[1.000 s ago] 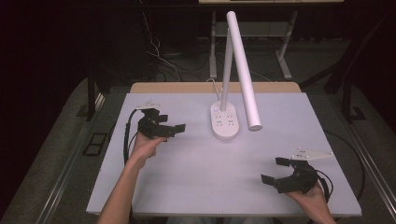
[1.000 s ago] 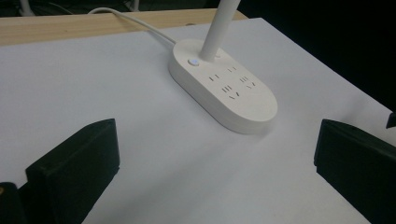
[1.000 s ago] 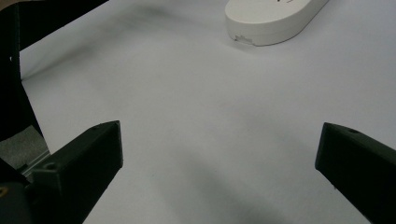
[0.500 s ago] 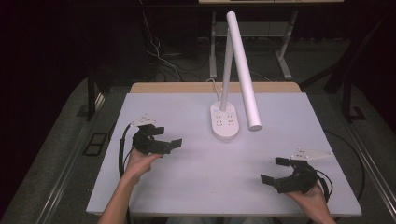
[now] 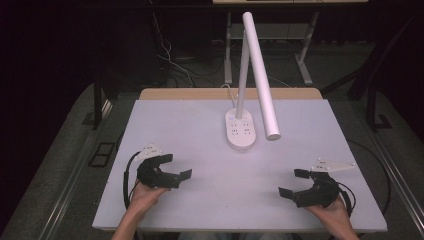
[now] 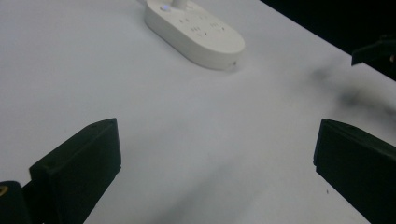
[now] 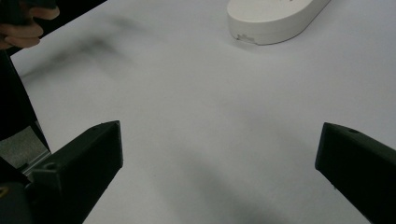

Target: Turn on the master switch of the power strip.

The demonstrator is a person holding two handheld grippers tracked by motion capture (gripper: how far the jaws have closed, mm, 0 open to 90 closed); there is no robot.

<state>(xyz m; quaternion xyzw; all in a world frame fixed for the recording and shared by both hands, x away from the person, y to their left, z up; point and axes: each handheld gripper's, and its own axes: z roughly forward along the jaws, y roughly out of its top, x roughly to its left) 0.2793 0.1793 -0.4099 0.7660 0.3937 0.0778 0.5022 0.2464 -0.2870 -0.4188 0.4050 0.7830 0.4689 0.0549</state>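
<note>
A white desk lamp stands at the back middle of the white table (image 5: 200, 125); its oval base (image 5: 241, 131) carries sockets, and its long tube head (image 5: 261, 75) slants down to the right. My left gripper (image 5: 176, 166) rests low at the front left, open, with nothing between its jaws. In the left gripper view the lamp base (image 6: 194, 31) lies ahead of the left gripper (image 6: 215, 163). My right gripper (image 5: 292, 182) sits at the front right, also open and holding nothing. The right gripper view has the lamp base (image 7: 275, 18) at the top and the right gripper (image 7: 219, 168) spread wide over bare table.
A wooden strip (image 5: 200, 93) edges the table's far side. Cables (image 5: 170, 60) and metal desk legs (image 5: 305, 65) lie on the dark floor behind. A grey mat surrounds the table. A hand (image 7: 23, 28) appears at the top left of the right gripper view.
My left gripper has drawn back from the middle left of the table toward the front left edge. The right gripper and the lamp have stayed where they were.
</note>
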